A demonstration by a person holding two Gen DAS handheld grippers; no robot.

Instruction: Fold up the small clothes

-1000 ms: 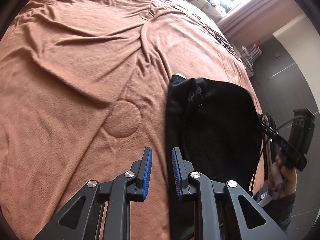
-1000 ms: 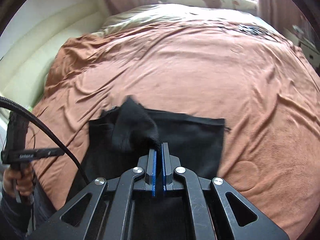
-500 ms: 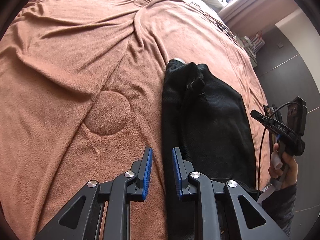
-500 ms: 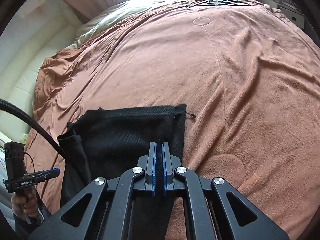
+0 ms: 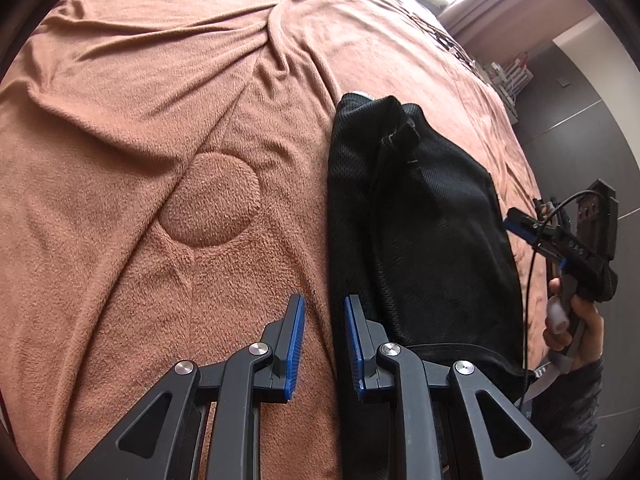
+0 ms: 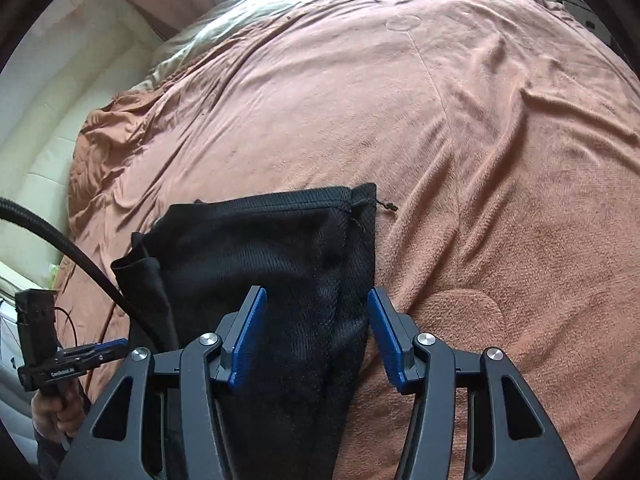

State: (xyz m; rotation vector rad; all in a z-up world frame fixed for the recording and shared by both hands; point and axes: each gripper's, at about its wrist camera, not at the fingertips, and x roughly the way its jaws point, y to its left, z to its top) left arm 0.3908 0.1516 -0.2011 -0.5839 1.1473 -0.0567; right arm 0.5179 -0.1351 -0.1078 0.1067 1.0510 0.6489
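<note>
A black mesh garment (image 5: 424, 224) lies folded flat on the brown blanket (image 5: 160, 120), its drawstring corner at the far end. My left gripper (image 5: 322, 306) hovers open with a narrow gap over the garment's left edge, holding nothing. In the right wrist view the same garment (image 6: 260, 240) spreads below my right gripper (image 6: 316, 296), which stands wide open above its near right part with nothing held. A hand holds the right gripper (image 5: 520, 226) at the garment's far side, and the left gripper (image 6: 114, 346) shows at the lower left.
The brown blanket (image 6: 480, 120) covers the whole bed, with wrinkles and a round stitched patch (image 5: 212, 200) left of the garment. A cream headboard wall (image 6: 36, 128) runs along the left. A black cable (image 6: 60, 240) crosses the garment's left edge.
My right gripper has opened and let go of the garment, whose lifted flap now lies flat. The left gripper stays open and has shifted slightly along the garment's edge.
</note>
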